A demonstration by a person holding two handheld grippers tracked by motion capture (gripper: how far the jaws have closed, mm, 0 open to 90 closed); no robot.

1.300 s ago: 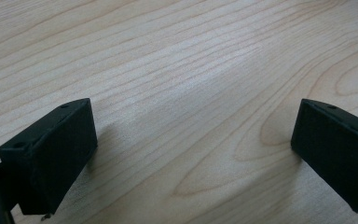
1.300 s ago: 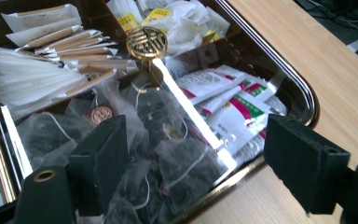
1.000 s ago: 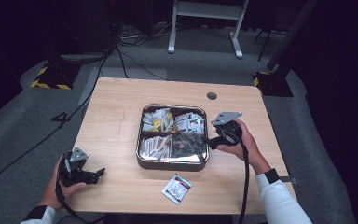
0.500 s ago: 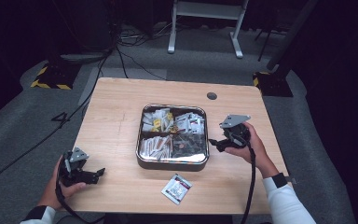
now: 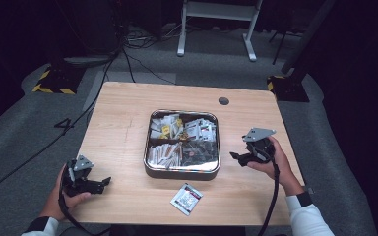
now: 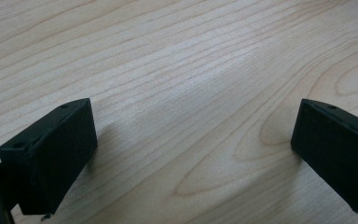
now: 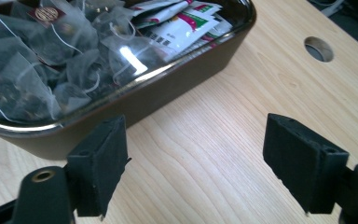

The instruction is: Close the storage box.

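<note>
We are looking at a square metal tray (image 5: 149,147) sitting mid-table on the pale wooden tabletop (image 5: 123,113), its compartments holding clear mesh tea bags (image 7: 32,70) and printed paper sachets (image 7: 182,23), with one loose white sachet (image 5: 186,198) lying just in front of it. Our right gripper (image 7: 196,163) is hovering just beside the tray's right wall, jaws spread wide and holding nothing. Our left gripper (image 6: 193,149) (well apart, near the table's front left corner) is resting low over bare wood, jaws likewise gaping.
</note>
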